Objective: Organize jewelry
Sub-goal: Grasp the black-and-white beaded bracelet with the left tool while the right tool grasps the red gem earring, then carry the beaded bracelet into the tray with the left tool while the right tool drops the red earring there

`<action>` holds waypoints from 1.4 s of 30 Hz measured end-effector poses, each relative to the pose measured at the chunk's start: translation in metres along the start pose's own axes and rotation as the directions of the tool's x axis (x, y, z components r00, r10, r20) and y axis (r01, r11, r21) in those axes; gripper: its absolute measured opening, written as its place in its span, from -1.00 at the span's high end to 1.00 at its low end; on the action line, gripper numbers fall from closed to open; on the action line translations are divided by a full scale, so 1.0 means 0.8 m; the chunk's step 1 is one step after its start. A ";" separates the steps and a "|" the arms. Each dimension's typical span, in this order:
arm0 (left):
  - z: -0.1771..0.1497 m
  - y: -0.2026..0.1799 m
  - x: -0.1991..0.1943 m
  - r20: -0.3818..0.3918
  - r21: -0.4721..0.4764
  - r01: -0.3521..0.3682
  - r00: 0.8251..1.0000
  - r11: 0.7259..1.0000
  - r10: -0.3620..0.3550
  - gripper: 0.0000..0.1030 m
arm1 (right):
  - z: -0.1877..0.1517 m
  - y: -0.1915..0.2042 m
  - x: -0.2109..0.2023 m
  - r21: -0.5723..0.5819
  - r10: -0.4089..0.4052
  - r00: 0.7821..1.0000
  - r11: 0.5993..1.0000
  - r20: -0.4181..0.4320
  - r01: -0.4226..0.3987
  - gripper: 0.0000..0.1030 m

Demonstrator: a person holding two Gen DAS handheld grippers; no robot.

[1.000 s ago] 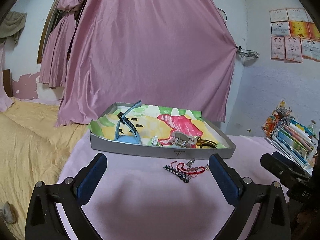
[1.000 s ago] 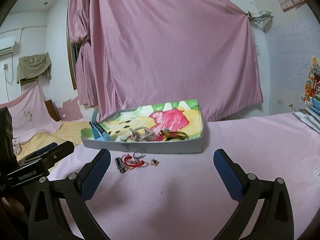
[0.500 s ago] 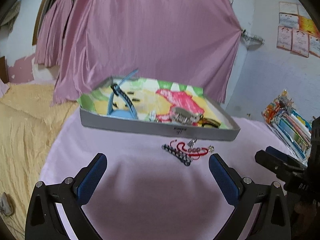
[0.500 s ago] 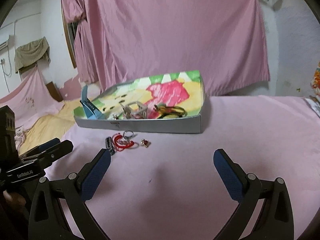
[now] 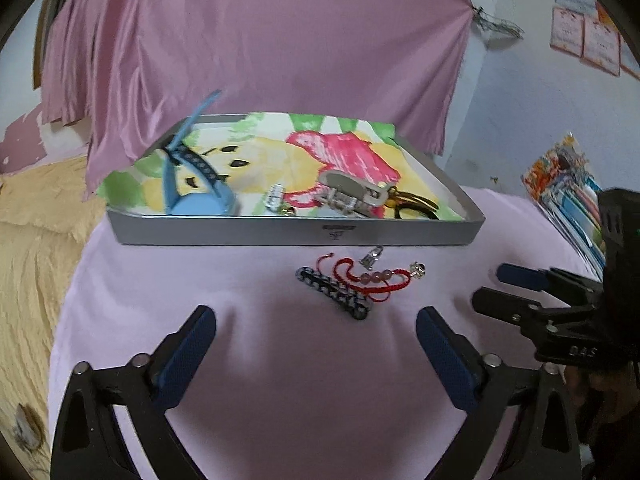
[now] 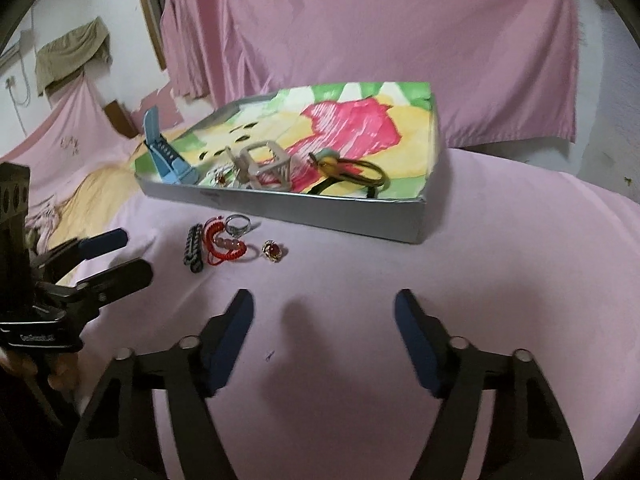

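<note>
We kept the left gripper (image 5: 316,334) and right gripper (image 6: 324,320) low over the table (image 6: 500,248), jaws closing on nothing, since the red bracelet (image 5: 366,280) and ring (image 6: 273,251) lay just before the tray (image 5: 296,232).

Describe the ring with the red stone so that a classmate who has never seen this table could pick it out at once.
Find the shallow grey tray with the bright cartoon lining on the pink cloth. Just in front of its near wall lies a small cluster of loose jewelry. The ring with the red stone sits alone at one end of it, gold-toned, apart from the red cord bracelet, the silver ring and the dark braided bracelet.
</note>
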State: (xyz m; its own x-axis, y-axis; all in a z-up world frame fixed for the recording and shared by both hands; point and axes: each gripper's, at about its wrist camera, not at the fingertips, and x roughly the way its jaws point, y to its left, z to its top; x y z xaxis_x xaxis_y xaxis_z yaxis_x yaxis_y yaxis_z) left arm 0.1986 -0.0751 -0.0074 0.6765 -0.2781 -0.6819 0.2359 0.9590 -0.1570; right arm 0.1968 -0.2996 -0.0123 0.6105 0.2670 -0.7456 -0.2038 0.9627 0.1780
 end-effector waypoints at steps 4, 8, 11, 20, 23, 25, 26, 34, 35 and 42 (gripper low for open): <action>0.004 -0.008 0.016 -0.055 0.018 0.024 0.998 1.000 -0.023 -0.49 | 0.007 0.000 0.009 -0.041 0.016 0.999 0.999 -0.036 -0.018 0.02; 0.006 -0.012 0.030 -0.102 0.015 0.042 0.994 0.999 -0.041 -0.20 | 0.014 0.004 0.016 -0.082 0.023 0.998 0.996 -0.057 -0.027 0.19; 0.009 -0.016 0.037 -0.112 0.024 0.036 0.993 0.999 -0.034 -0.13 | 0.020 0.008 0.021 -0.107 0.030 0.998 0.994 -0.063 -0.037 0.20; 0.017 -0.020 0.046 -0.117 0.051 0.000 0.993 0.999 0.006 0.21 | 0.032 0.021 0.033 -0.149 0.047 0.997 0.987 -0.068 -0.057 0.20; 0.016 -0.013 0.044 -0.114 0.042 -0.008 0.993 0.999 0.013 0.29 | 0.036 0.029 0.037 -0.163 0.052 0.996 0.985 -0.068 -0.062 0.20; 0.015 -0.008 0.042 -0.111 0.029 -0.015 0.994 0.999 0.018 0.32 | 0.037 0.035 0.039 -0.174 0.053 0.996 0.983 -0.069 -0.064 0.20; 0.016 -0.004 0.042 -0.111 0.023 -0.022 0.994 0.999 0.024 0.36 | 0.037 0.037 0.040 -0.179 0.053 0.996 0.982 -0.069 -0.064 0.20; 0.016 0.014 0.039 -0.108 -0.007 -0.039 0.993 0.999 0.038 0.54 | 0.041 0.051 0.046 -0.203 0.046 0.997 0.977 -0.065 -0.058 0.38; 0.017 0.014 0.040 -0.109 -0.002 -0.041 0.993 0.999 0.041 0.60 | 0.041 0.052 0.046 -0.205 0.038 0.997 0.977 -0.064 -0.050 0.45; 0.019 0.015 0.040 -0.109 0.002 -0.032 0.993 0.999 0.032 0.68 | 0.038 0.055 0.043 -0.207 0.028 0.998 0.977 -0.062 -0.041 0.77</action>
State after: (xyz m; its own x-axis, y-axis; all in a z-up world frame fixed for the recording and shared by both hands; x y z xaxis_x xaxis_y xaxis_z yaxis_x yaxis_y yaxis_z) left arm 0.2338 -0.0732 -0.0206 0.6033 -0.2398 -0.7606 0.2158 0.9672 -0.1337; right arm 0.2325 -0.2468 -0.0109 0.5556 0.2910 -0.7789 -0.3827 0.9211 0.0712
